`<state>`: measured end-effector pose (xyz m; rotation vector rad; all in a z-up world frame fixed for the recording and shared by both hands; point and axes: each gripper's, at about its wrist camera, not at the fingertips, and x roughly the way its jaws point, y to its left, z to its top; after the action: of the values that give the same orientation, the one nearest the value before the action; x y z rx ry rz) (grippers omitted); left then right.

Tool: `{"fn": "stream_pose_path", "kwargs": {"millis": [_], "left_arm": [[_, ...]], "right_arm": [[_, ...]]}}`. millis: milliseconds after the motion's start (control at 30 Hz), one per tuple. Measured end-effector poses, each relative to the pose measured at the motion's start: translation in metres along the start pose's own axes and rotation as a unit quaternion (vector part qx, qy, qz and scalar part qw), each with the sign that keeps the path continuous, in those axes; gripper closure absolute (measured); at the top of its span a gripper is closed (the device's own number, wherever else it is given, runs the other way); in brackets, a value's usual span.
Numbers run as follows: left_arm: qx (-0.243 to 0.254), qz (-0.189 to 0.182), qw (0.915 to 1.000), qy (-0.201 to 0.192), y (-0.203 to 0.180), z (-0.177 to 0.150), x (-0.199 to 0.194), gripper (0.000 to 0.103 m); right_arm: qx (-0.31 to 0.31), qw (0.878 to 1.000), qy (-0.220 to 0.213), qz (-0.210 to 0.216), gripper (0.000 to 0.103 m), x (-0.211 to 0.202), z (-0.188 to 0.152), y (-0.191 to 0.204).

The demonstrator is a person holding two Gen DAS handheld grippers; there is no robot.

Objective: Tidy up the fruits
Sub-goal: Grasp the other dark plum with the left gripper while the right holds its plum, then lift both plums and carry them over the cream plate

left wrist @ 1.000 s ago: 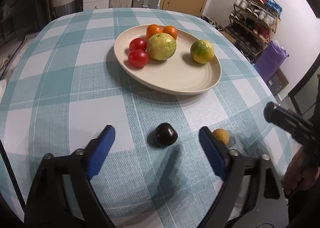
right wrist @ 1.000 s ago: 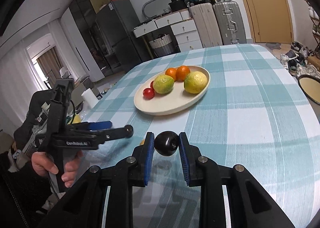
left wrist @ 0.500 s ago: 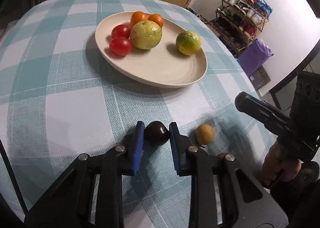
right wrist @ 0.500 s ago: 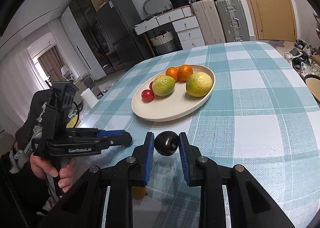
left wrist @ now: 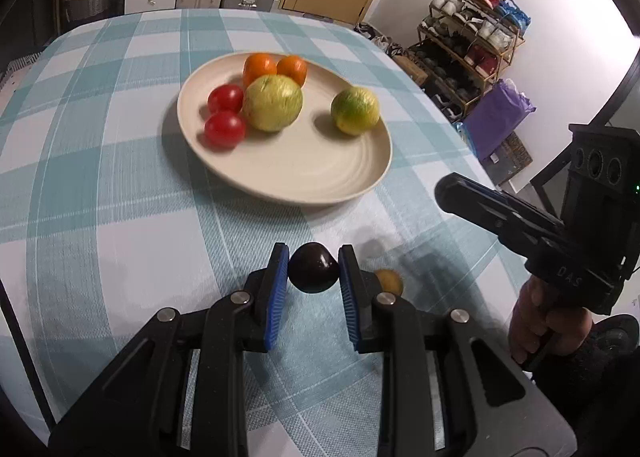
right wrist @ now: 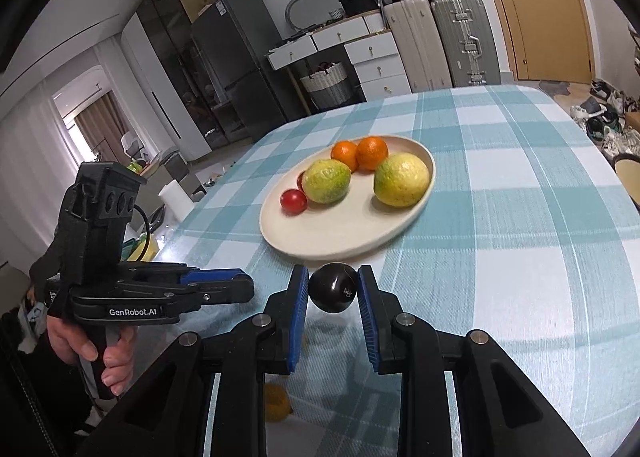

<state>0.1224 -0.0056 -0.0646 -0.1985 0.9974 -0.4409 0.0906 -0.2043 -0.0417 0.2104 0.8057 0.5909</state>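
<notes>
My left gripper is shut on a dark plum just above the checked cloth. Held over the table's near edge, my right gripper is shut on a second dark plum. A small yellow fruit lies on the cloth beside the left fingers and shows under the right gripper as the yellow fruit. Beyond both grippers the cream plate carries two oranges, two red tomatoes, a yellow-green fruit and a green citrus.
A hand holds the right gripper at the right table edge; another hand holds the left gripper. A shoe rack and purple bag stand right of the table; drawers and suitcases stand behind.
My left gripper went from wide open around the plum to shut on it, then raised it slightly off the cloth. The right gripper drifted a little nearer the plate, still gripping its plum.
</notes>
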Motion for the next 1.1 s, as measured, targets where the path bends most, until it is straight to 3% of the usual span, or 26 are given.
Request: {"fn": "stream_pose_path", "kwargs": {"millis": [367, 867, 1100], "left_arm": [[-0.011, -0.042, 0.999, -0.009, 0.001, 0.037, -0.008, 0.081], [-0.019, -0.042, 0.9984, -0.031, 0.002, 0.104, 0.003, 0.081], [-0.039, -0.063, 0.9969, -0.029, 0.006, 0.132, 0.025, 0.081]], "right_arm": [[-0.018, 0.999, -0.026, 0.01, 0.078, 0.009, 0.038, 0.009], [-0.018, 0.999, -0.045, 0.005, 0.078, 0.027, 0.088, -0.003], [0.002, 0.999, -0.036, -0.005, 0.078, 0.044, 0.107, -0.02]]}}
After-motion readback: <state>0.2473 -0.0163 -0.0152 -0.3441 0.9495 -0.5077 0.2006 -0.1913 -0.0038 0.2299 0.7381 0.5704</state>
